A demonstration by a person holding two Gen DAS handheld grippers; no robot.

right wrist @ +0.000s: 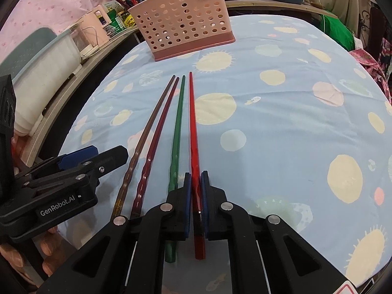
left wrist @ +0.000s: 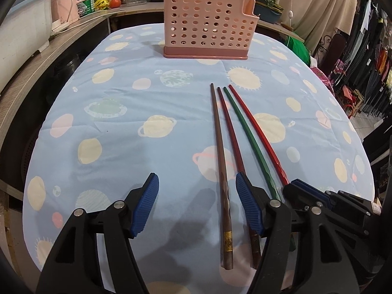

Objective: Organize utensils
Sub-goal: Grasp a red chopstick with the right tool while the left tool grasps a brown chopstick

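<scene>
Chopsticks lie side by side on the bench, four slender tapered sticks fanning slightly toward their thin tips: a brown chopstick (left wrist: 218,161) with a gilt band near its thick end, a dark red chopstick (left wrist: 229,132), a green chopstick (left wrist: 247,132) and a glossy bright red chopstick (right wrist: 193,132), their handle ends faintly twisted. The right gripper (right wrist: 196,183) has its ribbed blue jaws clenched on the bright red chopstick near its thick end. The left gripper (left wrist: 196,205), matte black plastic with ribbed blue pads, holds its jaws released and straddles the brown chopstick without pressing it. A smooth blue cloth (left wrist: 122,127) printed with pastel planets and suns covers the bench. Beyond the tips stands a pink plastic holder (left wrist: 208,24), boxy, perforated with round holes, on a darker base.
</scene>
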